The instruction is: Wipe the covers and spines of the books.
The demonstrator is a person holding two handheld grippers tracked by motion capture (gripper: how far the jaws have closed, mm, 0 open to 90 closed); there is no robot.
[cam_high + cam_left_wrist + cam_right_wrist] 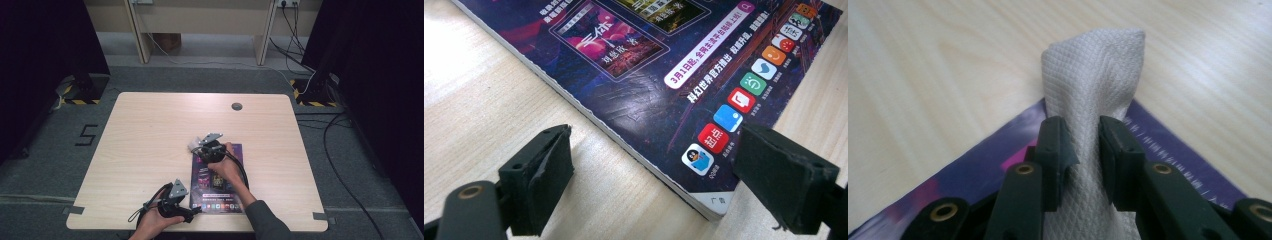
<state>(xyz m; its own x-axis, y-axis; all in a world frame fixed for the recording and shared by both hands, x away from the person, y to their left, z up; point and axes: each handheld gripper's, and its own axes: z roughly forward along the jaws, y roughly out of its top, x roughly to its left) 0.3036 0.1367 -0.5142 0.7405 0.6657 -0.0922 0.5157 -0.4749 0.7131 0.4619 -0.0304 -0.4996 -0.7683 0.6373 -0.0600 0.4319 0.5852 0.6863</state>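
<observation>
Two hand-held grippers work over a pale wood-grain bench (pixel 150 140) with rounded corners. The right hand-held gripper (pixel 1083 145) has its black jaws pinched on a white paper towel (pixel 1093 80), a soft sheet embossed with a fine diamond weave, bunched into a narrow fold that stands up between the pads and tapers to a blunt rounded tip toward 12 o'clock in the right gripper view. From the high view the paper towel (pixel 193 145) sits at the far left corner of a magazine (pixel 222 192), just at 11 o'clock from the right hand (pixel 225 167).

That magazine is a flat, glossy rectangle with a dark purple cover, pink and magenta panels, white print and a row of small coloured app icons along its near edge; its long axis runs from 6 to 12 o'clock on the bench. Its page edges show as a thin white stack.

Near the magazine's near left corner, the left hand-held gripper (pixel 654 175) lies low with jaws spread wide, holding nothing; the corner (pixel 716 202) sits between the foam-faced pads without touching them.
</observation>
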